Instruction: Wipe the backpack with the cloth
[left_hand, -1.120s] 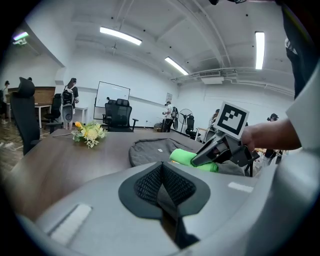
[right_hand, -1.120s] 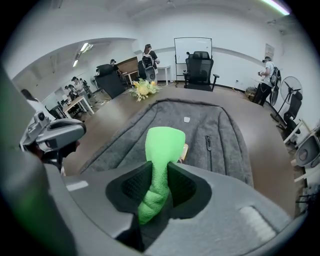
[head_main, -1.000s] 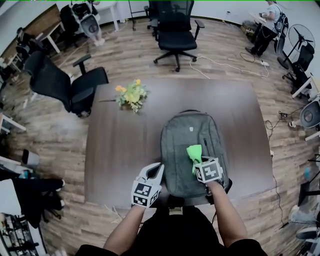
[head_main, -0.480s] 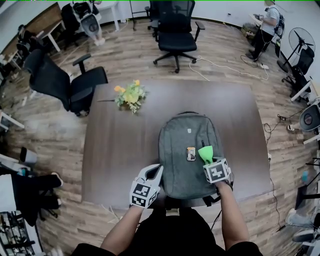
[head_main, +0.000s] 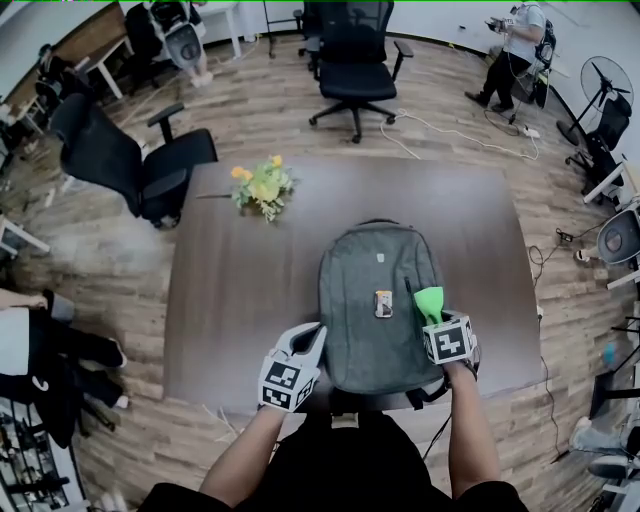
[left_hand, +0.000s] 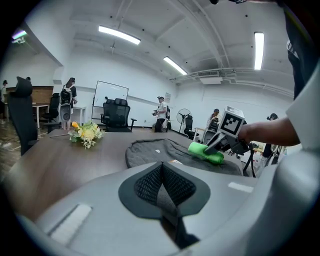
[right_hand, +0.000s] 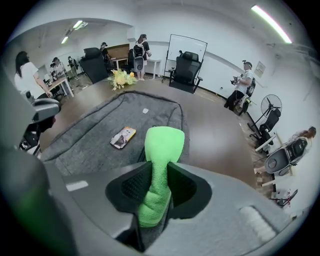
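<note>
A grey backpack (head_main: 370, 290) lies flat on a dark wooden table (head_main: 235, 290) just right of the frame's centre in the head view, its top handle toward the upper edge and its base at the table's near edge. The right gripper (head_main: 436, 318), in the lower right of the frame, is clamped on a bright green cloth (head_main: 429, 300). The right gripper view shows the fabric bunched between both jaws, with its loose end fanning out ahead of them. That loose end sits at the backpack's right side, beside the zip line, and in the left gripper view it appears to rest on the grey fabric. A small printed card (head_main: 383, 304) lies on the backpack's middle, just left of the cloth. The left gripper (head_main: 306, 338) hovers in the lower centre of the frame, over the table's near edge and just beside the backpack's lower left corner. Its jaws are pressed together with nothing between them. A bunch of yellow flowers (head_main: 262, 187) lies on the table toward the upper left, well apart from the backpack. Black office chairs (head_main: 352, 60) stand on the wood-plank floor beyond the table, and a person (head_main: 512, 48) stands at the upper right of the frame.
</note>
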